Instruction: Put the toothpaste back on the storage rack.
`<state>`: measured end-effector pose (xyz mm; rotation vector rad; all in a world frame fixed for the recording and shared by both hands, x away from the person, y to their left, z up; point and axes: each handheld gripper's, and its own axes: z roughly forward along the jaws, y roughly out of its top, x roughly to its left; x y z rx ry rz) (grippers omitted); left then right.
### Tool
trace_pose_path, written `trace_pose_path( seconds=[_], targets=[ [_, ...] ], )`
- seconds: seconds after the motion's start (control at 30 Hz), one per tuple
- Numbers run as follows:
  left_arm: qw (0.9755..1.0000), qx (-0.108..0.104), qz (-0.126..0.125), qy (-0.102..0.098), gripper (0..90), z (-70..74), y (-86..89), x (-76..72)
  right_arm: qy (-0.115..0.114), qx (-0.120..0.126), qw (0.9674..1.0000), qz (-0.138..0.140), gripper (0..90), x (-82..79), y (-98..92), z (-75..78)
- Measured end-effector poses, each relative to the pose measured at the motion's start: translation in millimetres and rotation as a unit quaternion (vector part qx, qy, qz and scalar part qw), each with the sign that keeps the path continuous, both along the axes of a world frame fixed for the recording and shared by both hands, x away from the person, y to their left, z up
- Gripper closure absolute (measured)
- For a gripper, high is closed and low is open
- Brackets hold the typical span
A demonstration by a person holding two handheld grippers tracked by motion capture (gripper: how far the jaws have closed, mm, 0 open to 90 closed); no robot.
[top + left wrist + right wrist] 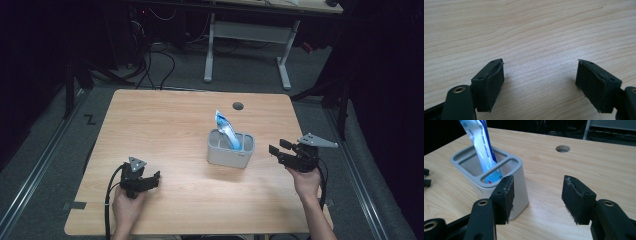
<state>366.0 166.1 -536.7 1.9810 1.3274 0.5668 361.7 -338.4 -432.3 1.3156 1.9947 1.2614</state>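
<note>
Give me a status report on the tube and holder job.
Done: the blue-white tube stands tilted in the grey holder, poking out the top. In hand: nothing; the right gripper is open beside the holder, and the left gripper is open over bare table. Left: nothing else loose on the table to stow.

We see a pale grey holder [230, 150] carrying a blue-and-white packet [227, 131] with a red patch near its foot, on a light wood-grain bench [165, 125], with both tools [142, 181] [277, 150] black.
</note>
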Motion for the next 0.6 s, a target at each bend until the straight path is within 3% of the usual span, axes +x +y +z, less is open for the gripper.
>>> trace_pose_path(
  seconds=[0.6],
  targets=[
    [1.0,0.0,0.0,0.0,23.1,0.0,0.0,0.0,0.01,-0.006,0.9995,-0.028,43.1,-3.5,-19.5,-14.4]
  ],
)
